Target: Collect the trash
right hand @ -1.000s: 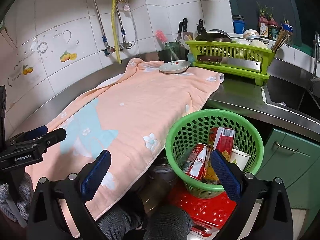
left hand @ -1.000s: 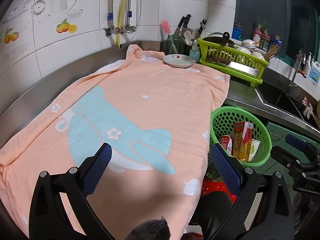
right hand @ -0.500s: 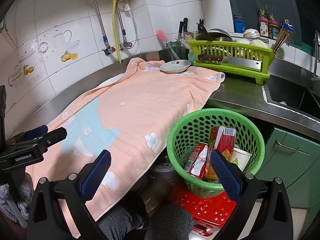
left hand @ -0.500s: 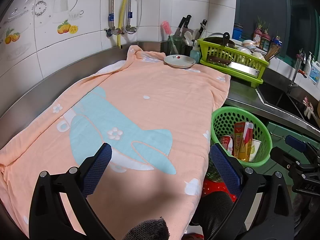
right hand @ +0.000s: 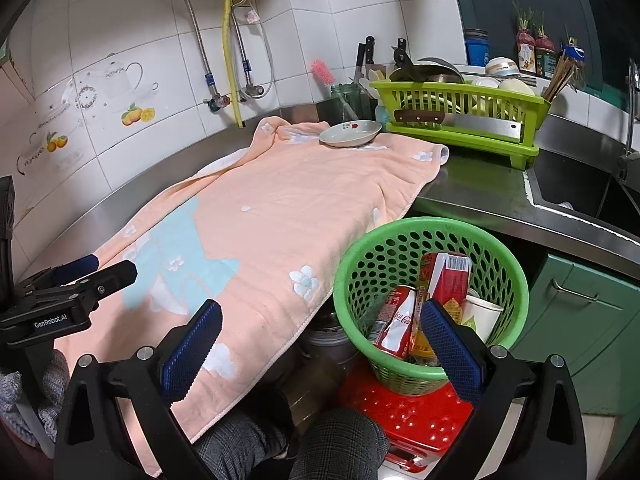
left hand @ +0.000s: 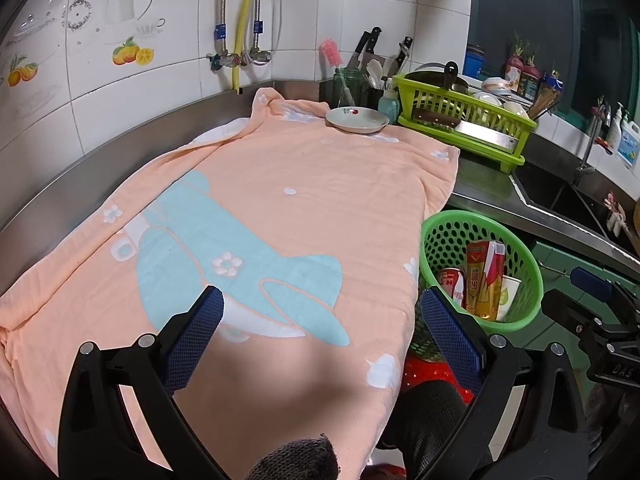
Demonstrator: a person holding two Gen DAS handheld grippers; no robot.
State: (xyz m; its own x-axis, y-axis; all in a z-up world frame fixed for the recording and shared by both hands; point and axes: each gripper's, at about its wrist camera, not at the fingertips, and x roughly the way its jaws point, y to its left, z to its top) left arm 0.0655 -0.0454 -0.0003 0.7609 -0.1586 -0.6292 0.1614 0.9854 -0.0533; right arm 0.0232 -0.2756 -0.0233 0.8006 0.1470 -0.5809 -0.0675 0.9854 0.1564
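A home kitchen. White wall tiles (left hand: pixel 100 92) back a steel counter (right hand: pixel 480 196), with a green dish rack (right hand: pixel 460 112), knives (left hand: pixel 368 48) and a sink (left hand: pixel 560 196) beside it.

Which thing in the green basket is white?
The white paper cup in the round green plastic basket; the soda can and carton beside it are red.

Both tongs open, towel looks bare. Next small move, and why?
Probably none beyond easing both tongs back: the task looks finished. The red soda can, red-yellow drink carton and white paper cup already sit in the round green perforated plastic basket, the peach cotton towel holds only a small ceramic plate, and the left tongs and right tongs are empty.
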